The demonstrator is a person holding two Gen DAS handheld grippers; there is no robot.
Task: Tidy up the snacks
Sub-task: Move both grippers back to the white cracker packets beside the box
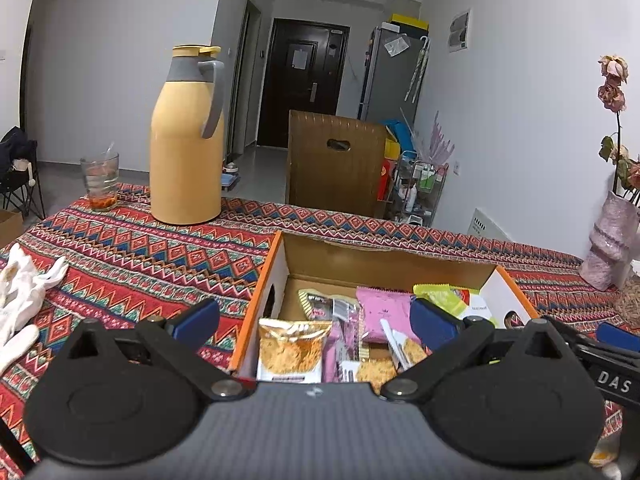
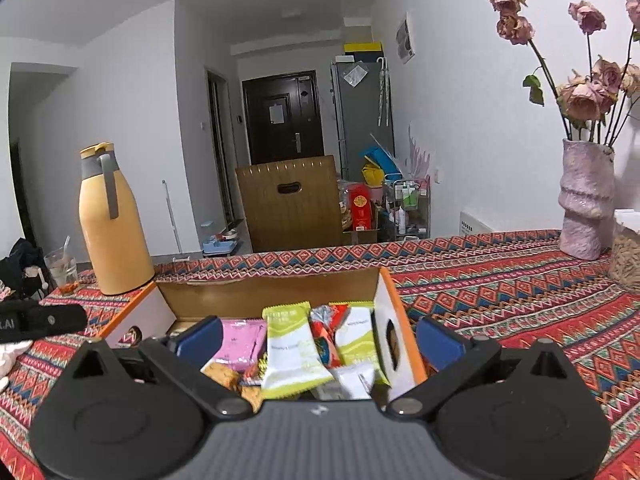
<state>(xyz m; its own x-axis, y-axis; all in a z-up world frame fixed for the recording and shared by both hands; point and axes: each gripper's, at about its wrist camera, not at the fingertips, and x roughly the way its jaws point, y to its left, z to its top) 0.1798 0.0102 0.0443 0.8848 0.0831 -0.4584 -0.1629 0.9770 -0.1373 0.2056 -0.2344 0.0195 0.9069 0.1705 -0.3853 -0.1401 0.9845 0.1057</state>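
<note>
On the patterned tablecloth, our left gripper and right gripper hover spread, empty, over the snack box; careless grabbing could crush the crackers.

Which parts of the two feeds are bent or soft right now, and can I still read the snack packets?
Left wrist: fisheye bows the walls, corners vignetted; the box and pink packet sharp enough. Right wrist: same bowing, slight softness on the green packet, its print unreadable; vase leans with distortion.
</note>
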